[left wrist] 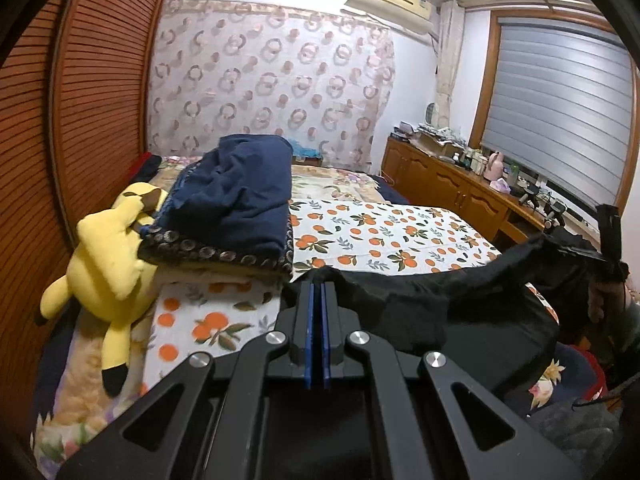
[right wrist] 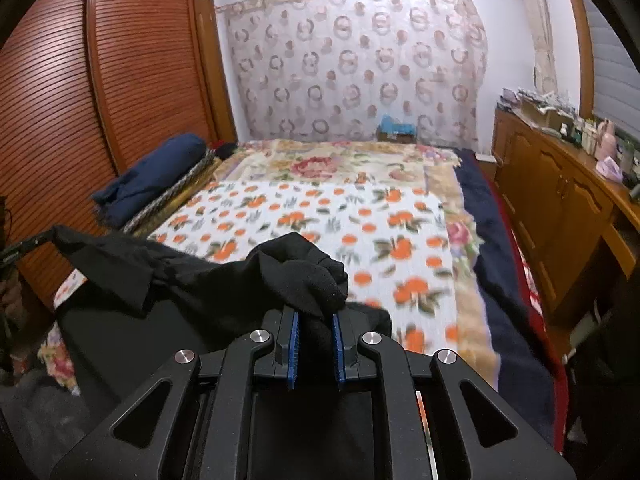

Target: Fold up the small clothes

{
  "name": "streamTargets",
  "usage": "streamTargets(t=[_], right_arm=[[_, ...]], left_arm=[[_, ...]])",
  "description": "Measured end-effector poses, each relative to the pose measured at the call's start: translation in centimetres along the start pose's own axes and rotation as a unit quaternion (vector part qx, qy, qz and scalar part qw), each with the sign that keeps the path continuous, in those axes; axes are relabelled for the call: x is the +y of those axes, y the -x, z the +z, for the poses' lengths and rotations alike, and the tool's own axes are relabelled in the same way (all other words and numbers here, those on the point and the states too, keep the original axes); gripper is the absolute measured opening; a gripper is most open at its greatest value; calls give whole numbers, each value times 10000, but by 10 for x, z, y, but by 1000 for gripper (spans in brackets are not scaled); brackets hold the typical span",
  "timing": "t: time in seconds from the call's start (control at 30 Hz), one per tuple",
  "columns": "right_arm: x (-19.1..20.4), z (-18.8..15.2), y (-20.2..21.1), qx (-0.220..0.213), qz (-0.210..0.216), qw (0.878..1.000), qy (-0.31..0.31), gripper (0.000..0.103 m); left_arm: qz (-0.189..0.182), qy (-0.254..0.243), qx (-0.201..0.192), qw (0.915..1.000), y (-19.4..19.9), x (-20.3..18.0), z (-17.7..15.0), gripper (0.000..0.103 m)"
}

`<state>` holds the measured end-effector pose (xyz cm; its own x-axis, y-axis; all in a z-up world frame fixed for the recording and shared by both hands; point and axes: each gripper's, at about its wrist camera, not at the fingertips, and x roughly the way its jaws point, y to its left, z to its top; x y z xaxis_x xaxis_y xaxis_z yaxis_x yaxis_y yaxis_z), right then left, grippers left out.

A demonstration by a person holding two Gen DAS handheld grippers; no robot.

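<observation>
A black garment (left wrist: 420, 304) hangs stretched between my two grippers above the near end of the bed. In the left wrist view my left gripper (left wrist: 318, 286) has its blue pads pressed together, pinching the cloth's edge at the tips. My right gripper (left wrist: 609, 240) shows at the far right, holding the other end. In the right wrist view my right gripper (right wrist: 316, 322) is shut on a thick bunch of the black garment (right wrist: 296, 276), which bulges out over the pads. From there the cloth runs left to the left gripper (right wrist: 24, 248) at the frame's edge.
The bed carries a white sheet with an orange-fruit print (right wrist: 320, 224) over a floral blanket. A folded navy blanket (left wrist: 240, 196) and a yellow plush toy (left wrist: 108, 272) lie along the left side by the slatted wardrobe (right wrist: 60, 100). A wooden sideboard (right wrist: 560, 200) lines the right wall.
</observation>
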<state>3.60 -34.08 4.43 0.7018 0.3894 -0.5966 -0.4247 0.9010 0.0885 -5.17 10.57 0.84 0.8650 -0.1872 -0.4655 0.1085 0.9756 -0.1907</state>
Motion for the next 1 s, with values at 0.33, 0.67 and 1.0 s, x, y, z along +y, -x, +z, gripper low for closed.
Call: streamTargets(t=[0.33, 0.67, 1.0], right_arm=[[4, -54, -4, 752, -123, 9969, -177, 12], [3, -60, -15, 794, -239, 9965, -100, 15], [7, -47, 12, 496, -408, 9979, 62, 24]], left_arm=[[126, -95, 554, 9983, -4, 6, -36, 1], [275, -126, 678, 9972, -10, 8, -40, 1], [201, -417, 569, 9973, -8, -2, -19, 46]])
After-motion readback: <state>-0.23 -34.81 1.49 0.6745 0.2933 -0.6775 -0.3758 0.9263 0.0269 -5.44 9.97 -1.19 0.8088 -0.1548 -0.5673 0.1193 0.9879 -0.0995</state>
